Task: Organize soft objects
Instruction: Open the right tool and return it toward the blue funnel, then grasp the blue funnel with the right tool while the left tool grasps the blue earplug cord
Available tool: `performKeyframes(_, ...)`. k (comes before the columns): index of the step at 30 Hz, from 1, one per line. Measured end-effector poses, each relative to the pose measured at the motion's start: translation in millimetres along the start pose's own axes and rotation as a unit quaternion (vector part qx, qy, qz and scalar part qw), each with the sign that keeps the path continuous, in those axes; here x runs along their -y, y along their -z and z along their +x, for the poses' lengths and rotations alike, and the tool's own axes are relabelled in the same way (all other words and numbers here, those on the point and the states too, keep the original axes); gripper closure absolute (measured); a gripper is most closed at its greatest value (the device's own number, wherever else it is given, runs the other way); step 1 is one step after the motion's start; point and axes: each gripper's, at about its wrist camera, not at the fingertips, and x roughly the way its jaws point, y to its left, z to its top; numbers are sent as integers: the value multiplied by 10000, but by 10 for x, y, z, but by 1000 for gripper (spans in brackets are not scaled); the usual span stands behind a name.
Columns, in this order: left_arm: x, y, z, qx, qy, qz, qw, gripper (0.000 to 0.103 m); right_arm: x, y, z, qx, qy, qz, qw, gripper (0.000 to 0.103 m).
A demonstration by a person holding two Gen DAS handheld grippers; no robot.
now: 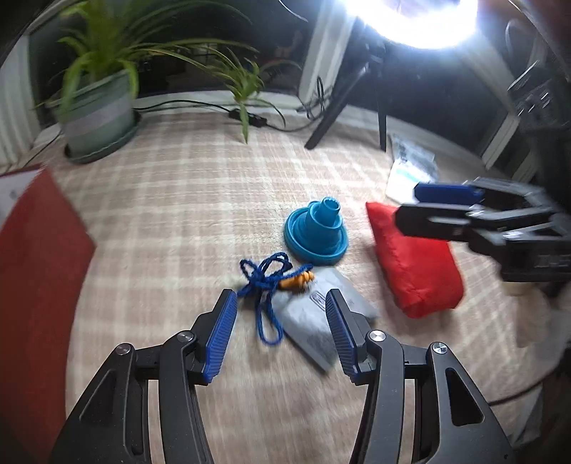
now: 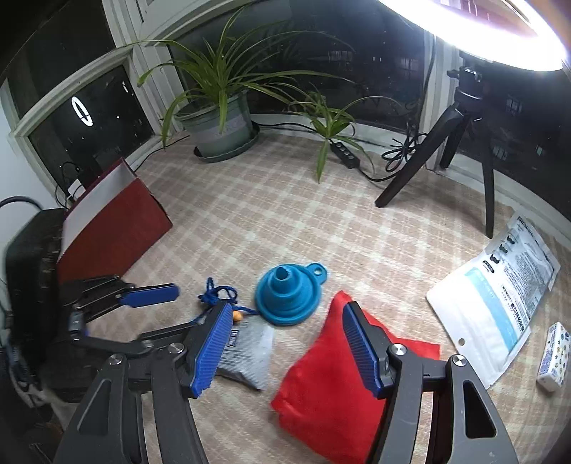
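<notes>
Left tongs (image 1: 282,303) sit lowest in the left wrist view, jaws parted w/ nothing gripped, hanging over the grey pouch (image 1: 319,321) and blue cord (image 1: 264,285) w/ orange earplugs (image 1: 296,282); cord lies partly across the pouch. Just beyond, the blue collapsible funnel (image 1: 316,232) stands wide end down on the checked surface (image 1: 185,200). Red fabric bag (image 1: 414,260) lies to the right of it, near but apart. Right tongs (image 2: 285,321) are also apart & empty, poised above the red bag's near edge; can't tell if a pad touches the cloth. Further out: white printed packet (image 2: 499,296), small tissue pack (image 2: 553,353), red box (image 2: 110,228), potted plant (image 2: 221,121), tripod (image 2: 460,142) w/ ring light (image 2: 499,32).
</notes>
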Motion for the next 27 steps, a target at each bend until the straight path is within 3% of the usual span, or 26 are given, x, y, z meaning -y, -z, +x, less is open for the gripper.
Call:
performKeyframes(5, 21, -48, 304, -257, -198, 250, 9992, 52, 115, -3, 31, -22, -27, 94, 9999, 43)
performKeyframes(11, -12, -135, 420, -179, -494, 368, 9979, 58, 161, -22, 79, -50, -89, 148, 9998, 43)
performKeyframes(18, -329, -216, 452, 10, -725, -57, 9974, 65, 75, -64, 167, -92, -152, 39, 9998, 43)
performKeyframes(20, -399, -221, 445, 33, -967, -118, 9952, 65, 49, -71, 189, -104, -174, 14, 9998, 43)
performKeyframes(24, -579, -235, 402, 87, -1031, -512, 9933, 78, 9, -78, 237, -136, -184, -39, 9997, 43)
performKeyframes(27, -678, -224, 373, 141, -1045, -680, 9921, 79, -32, -93, 284, -148, -186, -101, 9997, 43)
